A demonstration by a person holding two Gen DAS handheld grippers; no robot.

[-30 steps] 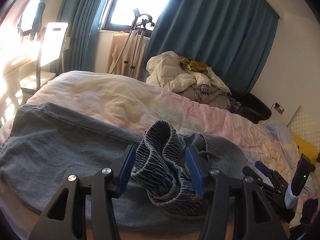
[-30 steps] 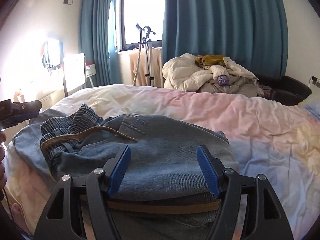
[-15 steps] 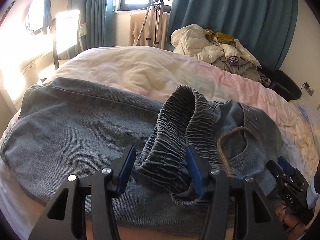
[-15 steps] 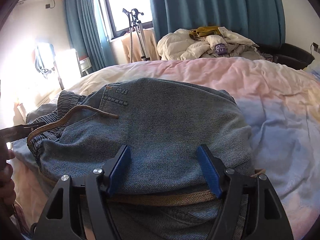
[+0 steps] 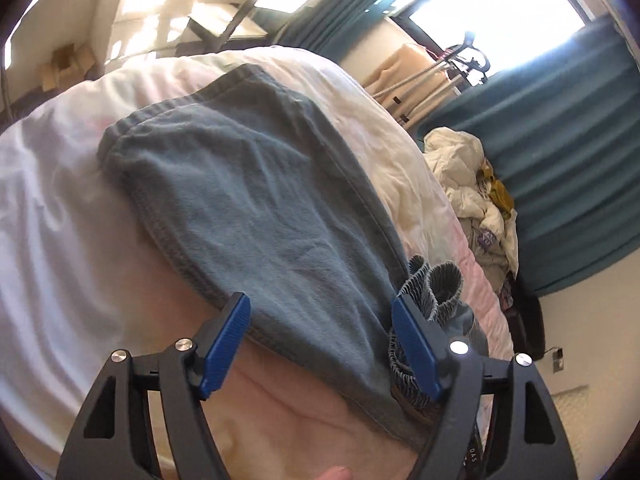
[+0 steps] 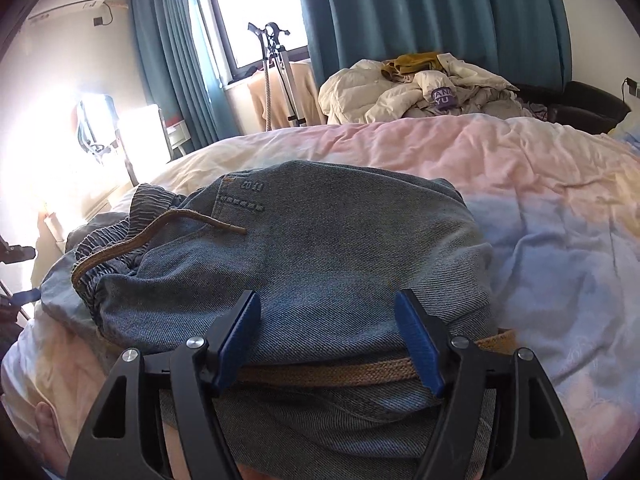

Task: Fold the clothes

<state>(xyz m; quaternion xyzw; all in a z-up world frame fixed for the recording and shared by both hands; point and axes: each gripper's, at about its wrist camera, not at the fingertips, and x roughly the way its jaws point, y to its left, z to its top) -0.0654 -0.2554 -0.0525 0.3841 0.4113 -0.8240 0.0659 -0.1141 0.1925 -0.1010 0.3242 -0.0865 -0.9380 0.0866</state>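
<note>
Blue denim jeans (image 5: 248, 200) lie folded on the bed. In the left wrist view, my left gripper (image 5: 320, 312) is rolled to one side over the flat leg part. Its jaws are opening and the pads press on nothing. The gathered elastic waistband (image 5: 436, 284) sits just beyond its right finger. In the right wrist view, my right gripper (image 6: 328, 312) is shut on the jeans (image 6: 340, 240) at the near fold. Denim fills the gap between its pads. A brown drawstring (image 6: 160, 228) trails across the top, and its band runs behind the fingers.
A pale pink and white duvet (image 6: 520, 168) covers the bed. A heap of light clothes (image 6: 420, 84) sits behind it, before teal curtains. A garment stand (image 6: 276, 64) is by the window. Part of a person's hand (image 6: 48, 420) shows at lower left.
My left gripper let go of the bunched waistband, widened, rolled and swung left over the flat leg. My right gripper sank a little, the denim fold still between its pads.
</note>
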